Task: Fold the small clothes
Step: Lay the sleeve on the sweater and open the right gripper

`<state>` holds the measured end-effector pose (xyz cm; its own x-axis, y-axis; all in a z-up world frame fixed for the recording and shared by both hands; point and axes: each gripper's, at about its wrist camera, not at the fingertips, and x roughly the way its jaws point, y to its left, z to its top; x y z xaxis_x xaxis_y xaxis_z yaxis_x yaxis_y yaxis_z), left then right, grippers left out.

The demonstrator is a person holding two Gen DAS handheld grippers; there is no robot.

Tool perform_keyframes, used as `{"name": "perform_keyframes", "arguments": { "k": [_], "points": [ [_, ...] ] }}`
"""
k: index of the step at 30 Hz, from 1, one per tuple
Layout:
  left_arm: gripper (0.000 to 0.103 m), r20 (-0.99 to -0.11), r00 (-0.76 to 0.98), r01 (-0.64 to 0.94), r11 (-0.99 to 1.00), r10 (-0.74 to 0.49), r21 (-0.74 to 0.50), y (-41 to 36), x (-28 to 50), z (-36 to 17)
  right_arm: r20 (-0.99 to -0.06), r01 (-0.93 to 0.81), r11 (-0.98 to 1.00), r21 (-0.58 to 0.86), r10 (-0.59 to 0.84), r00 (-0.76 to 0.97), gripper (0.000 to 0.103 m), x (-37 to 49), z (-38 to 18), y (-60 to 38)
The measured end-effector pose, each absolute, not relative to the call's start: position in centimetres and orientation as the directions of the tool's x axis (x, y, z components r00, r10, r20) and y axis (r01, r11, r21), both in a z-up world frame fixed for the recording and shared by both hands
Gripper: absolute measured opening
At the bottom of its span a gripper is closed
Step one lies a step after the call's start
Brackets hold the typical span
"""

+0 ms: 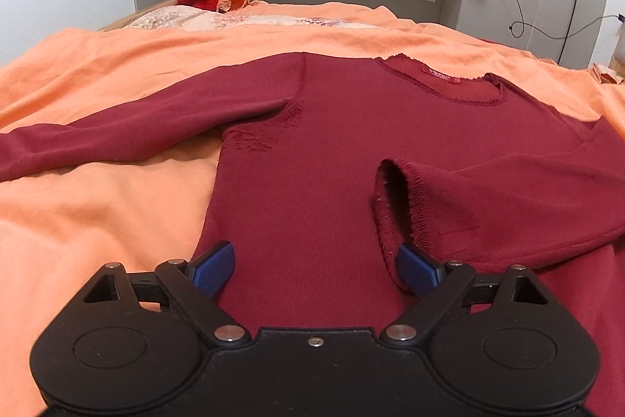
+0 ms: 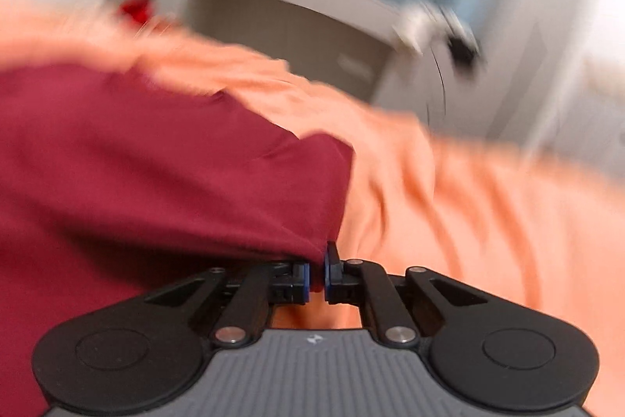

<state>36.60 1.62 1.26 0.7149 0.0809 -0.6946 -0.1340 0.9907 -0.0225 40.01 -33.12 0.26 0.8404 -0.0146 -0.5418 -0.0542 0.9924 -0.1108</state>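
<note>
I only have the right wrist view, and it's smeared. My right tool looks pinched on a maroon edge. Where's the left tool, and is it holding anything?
Observer: The left tool is open over the lower body of the maroon long-sleeved top. Its pads grip nothing.
Operator: Are the sleeves folded in?
Observer: One is. The sleeve on the picture's right lies across the body, with its frayed cuff close to the left tool.
Operator: And the other?
Observer: The other sleeve lies stretched out to the picture's left on the orange bedsheet.
</note>
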Motion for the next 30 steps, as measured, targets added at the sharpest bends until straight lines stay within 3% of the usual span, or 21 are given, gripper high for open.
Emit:
{"name": "perform_keyframes", "arguments": {
  "k": [2,6,9,13,16,19,25,30],
  "points": [
    [0.091,-0.699,0.711,-0.125,0.992,0.081,-0.011,1.4,36.5,1.2,-0.556,-0.021,1.000,-0.011,0.011,0.831,0.006,40.0,-0.2,-34.1],
    [0.091,-0.705,0.705,-0.107,0.994,0.072,-0.005,1.3,36.1,1.2,-0.559,-0.025,0.999,-0.020,0.010,0.829,0.013,40.1,-0.3,-34.1],
    [0.092,-0.709,0.704,-0.099,0.995,0.049,-0.029,1.7,35.9,1.5,-0.576,-0.018,1.000,-0.006,0.011,0.818,0.028,39.3,0.3,-34.5],
    [0.095,-0.697,0.717,-0.103,0.984,-0.026,-0.143,3.0,35.3,2.5,-0.551,-0.017,0.999,-0.035,-0.005,0.835,0.063,37.5,1.4,-34.2],
    [0.100,-0.666,0.742,-0.111,0.964,-0.081,-0.241,4.0,34.5,3.5,-0.507,-0.031,0.998,-0.063,-0.006,0.862,0.071,36.5,2.8,-32.9],
    [0.102,-0.640,0.766,-0.137,0.957,-0.063,-0.257,4.7,34.0,4.3,-0.481,-0.126,0.990,-0.057,0.083,0.873,0.084,36.6,4.0,-30.2],
    [0.102,-0.635,0.773,-0.249,0.928,0.018,-0.277,7.4,34.3,4.7,-0.514,-0.352,0.936,-0.015,0.295,0.805,0.085,39.4,4.2,-21.9],
    [0.102,-0.636,0.771,-0.306,0.901,0.046,-0.306,9.2,34.5,4.8,-0.599,-0.413,0.909,-0.043,0.308,0.739,0.084,42.6,2.3,-14.9]
  ]
}}
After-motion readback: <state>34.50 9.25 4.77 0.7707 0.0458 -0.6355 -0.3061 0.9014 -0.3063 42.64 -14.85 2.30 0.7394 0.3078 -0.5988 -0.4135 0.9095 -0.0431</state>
